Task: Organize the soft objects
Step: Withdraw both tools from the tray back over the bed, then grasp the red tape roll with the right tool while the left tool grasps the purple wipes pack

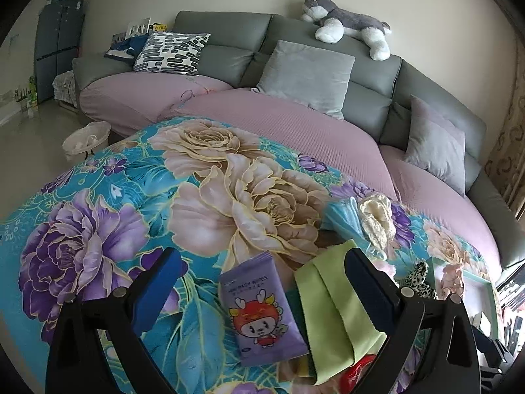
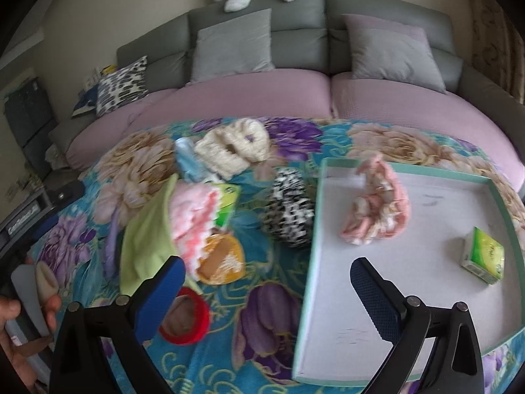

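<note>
My left gripper is open and empty, low over a purple wipes pack and a green cloth on the floral blanket. My right gripper is open and empty, straddling the left rim of a shallow teal tray. In the tray lie a pink scrunchie and a green tissue pack. Left of the tray lie a black-and-white scrunchie, a cream scrunchie, a blue mask, a pink fluffy cloth, an orange pouch, the green cloth and a red band.
A grey sofa with pink seat covers stands behind the blanket, with several cushions and a plush husky on its back. A white bin stands on the floor at the left. A hand holding the other gripper's handle shows at the lower left.
</note>
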Motion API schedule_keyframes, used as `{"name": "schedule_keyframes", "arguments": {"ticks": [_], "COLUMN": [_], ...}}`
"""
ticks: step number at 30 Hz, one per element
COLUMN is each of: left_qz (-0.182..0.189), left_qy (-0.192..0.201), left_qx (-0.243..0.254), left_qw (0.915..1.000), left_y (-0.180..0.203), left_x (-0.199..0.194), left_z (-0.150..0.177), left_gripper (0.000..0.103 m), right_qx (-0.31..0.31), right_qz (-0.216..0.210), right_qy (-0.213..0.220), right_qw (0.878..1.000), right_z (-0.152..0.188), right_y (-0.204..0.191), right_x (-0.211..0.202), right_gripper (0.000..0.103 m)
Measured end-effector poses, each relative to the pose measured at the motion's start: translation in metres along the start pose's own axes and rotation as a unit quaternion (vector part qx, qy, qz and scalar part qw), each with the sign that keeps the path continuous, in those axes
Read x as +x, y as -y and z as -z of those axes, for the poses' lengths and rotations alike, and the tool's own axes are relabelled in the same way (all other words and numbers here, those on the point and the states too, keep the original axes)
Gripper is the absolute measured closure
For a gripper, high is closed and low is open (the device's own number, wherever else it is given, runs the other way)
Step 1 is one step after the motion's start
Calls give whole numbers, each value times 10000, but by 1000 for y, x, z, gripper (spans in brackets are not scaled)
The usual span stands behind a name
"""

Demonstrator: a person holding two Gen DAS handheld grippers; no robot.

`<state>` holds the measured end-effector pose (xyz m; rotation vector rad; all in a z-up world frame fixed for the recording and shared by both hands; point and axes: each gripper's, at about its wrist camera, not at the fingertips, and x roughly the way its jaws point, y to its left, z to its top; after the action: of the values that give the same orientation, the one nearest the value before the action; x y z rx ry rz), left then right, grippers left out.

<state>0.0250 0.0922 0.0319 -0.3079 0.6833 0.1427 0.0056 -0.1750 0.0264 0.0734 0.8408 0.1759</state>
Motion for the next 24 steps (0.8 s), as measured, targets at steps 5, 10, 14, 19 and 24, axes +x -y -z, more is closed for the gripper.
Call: {"name": "schedule_keyframes", "arguments": {"ticks": [5,10,14,19,24], "left_qz": [-20,-104,-198,-28,189], "left_qy": [-181,-729,-1129,-1489,-1586], "left_qx": [-207,-204,-14,-86,-322], "left_qw": [9996,9971,9934,9888,9866], "left_y": [-12,-18,-18,-18,-21], "left_x": [6,20,31,43,52], "left_z": [1,7,15,23,27], "left_gripper": [3,3,3,3,3], "right_qx": [-262,-470,-660,-811,-916], "right_qz": [-216,-409,-442,-449,-458], "right_qy": [-150,-501,-716,-972,-1125], "right_qw": [9993,9968,9943,9909,9884], "right_z": [4,14,22,30,35], "right_y": [-20,-40,-52,-62,-68], "right_x": [7,18,25,36,44], "right_gripper": [6,6,6,7,16]}}
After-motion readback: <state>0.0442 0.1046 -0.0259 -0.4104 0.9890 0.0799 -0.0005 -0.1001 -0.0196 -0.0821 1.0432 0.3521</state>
